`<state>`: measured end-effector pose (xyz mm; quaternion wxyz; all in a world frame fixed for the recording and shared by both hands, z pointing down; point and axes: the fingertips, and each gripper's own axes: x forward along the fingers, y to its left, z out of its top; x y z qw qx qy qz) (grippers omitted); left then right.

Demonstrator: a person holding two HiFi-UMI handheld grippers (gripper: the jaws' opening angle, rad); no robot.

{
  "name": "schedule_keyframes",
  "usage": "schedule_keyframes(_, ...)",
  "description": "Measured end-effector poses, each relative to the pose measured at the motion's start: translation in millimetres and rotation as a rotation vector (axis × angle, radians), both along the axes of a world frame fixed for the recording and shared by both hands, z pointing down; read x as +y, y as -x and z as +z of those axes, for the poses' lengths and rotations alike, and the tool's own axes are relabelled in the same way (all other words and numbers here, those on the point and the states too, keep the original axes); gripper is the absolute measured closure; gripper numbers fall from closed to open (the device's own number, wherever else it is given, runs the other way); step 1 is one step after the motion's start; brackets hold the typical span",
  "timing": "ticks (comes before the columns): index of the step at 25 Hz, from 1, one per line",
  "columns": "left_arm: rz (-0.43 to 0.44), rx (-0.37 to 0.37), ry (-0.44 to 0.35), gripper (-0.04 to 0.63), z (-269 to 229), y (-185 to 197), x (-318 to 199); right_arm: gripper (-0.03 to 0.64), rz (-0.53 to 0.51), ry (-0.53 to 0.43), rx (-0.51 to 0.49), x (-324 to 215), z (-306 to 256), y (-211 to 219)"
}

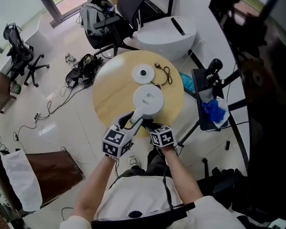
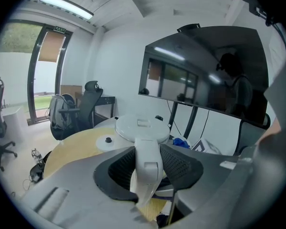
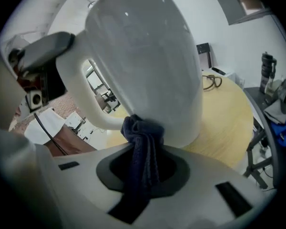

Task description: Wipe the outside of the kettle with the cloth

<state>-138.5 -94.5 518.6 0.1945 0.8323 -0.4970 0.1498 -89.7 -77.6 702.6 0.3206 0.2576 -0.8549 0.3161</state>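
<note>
Round wooden table (image 1: 109,94), office chairs (image 1: 19,51) beyond. I find the kettle (image 1: 148,99) at the table's near edge. Left gripper (image 2: 148,168) clamps its handle (image 2: 148,151); right gripper (image 3: 144,168), pitched downward, pinches the cloth (image 3: 142,137) against the kettle.

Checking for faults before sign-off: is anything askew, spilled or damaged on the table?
Nothing stands out. The kettle is upright, off its base, with the left gripper shut on its handle. The right gripper presses a bunched cloth against its lower wall. No spill shows.

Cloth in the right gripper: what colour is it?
Dark navy blue cloth, clearest in the right gripper view.
</note>
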Motion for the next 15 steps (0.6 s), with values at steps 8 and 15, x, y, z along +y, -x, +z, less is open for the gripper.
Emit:
schedule_keyframes(8,0.06,-0.036,-0.001,0.422,2,3,1,0.551,-0.032,-0.031,0.114,3,34,-8)
schedule_keyframes(15,0.162,-0.067,0.02,0.422,2,8,-3,0.552,0.014,-0.135,0.007,-7,-52,-20)
